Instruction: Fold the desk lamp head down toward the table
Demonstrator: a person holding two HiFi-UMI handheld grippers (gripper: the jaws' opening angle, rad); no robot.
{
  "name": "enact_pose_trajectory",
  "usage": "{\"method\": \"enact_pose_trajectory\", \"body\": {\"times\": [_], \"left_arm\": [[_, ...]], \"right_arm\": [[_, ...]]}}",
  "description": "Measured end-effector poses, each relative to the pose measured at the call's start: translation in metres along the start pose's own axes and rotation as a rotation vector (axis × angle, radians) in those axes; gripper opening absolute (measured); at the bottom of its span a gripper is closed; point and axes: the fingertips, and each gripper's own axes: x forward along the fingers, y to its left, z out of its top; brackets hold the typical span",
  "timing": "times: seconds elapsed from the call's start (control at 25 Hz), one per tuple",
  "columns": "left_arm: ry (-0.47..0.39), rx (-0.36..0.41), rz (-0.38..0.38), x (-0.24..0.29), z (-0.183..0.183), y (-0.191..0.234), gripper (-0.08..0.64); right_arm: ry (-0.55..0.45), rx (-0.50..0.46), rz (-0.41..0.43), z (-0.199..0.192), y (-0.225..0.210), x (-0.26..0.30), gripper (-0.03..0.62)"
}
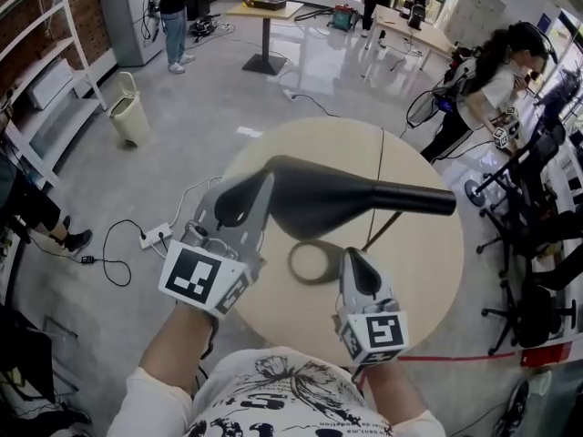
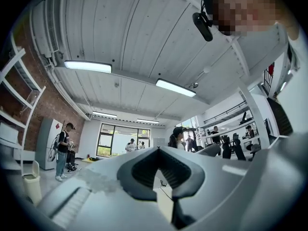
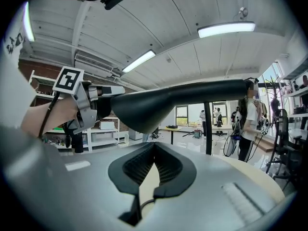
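Hidden: lamp base [image 1: 294, 267] sits partly under the lamp head [image 1: 337, 203].
Axis: level, 9 to 3 o'clock.
Jaws: left gripper [image 2: 156, 149] and right gripper [image 3: 154, 146] pressed together, empty.

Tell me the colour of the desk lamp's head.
The lamp head is plain black, no pattern; the head view shows it best.

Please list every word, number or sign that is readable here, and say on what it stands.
No text is readable.
Shirt print: lettering, too blurred.
Left marker cube, right marker cube: square patterns, no words.
Red sign on grey cabinet: too small.
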Motion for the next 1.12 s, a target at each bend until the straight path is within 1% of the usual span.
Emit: {"method": "enact_pose_trajectory", "body": {"times": [0.24, 0.36, 0.52, 0.76, 0.96, 1.12], "left_arm": [[0.095, -0.056, -0.014, -0.010, -0.050, 0.003, 0.005], [0.144, -0.091, -0.021, -0.011, -0.076, -0.005, 0.005], [0.206, -0.115, -0.045, -0.008, -0.106, -0.018, 0.005], [0.239, -0.152, -0.039, -0.007, -0.130, -0.027, 0.005], [0.303, -0.185, -0.050, -0.004, -0.162, -0.042, 0.005], [0.322, -0.219, -0.040, 0.000, -0.177, -0.048, 0.004]], "right_arm": [[0.016, 0.009, -0.061, -0.014, -0.007, 0.001, 0.009], [0.019, 0.007, -0.098, -0.019, -0.017, -0.004, 0.009], [0.026, 0.011, -0.130, -0.025, -0.029, -0.013, 0.008], [0.060, 0.018, -0.144, -0.034, -0.041, -0.022, 0.009], [0.089, 0.031, -0.152, -0.044, -0.051, -0.028, 0.009], [0.098, 0.039, -0.154, -0.047, -0.057, -0.029, 0.008]]}}
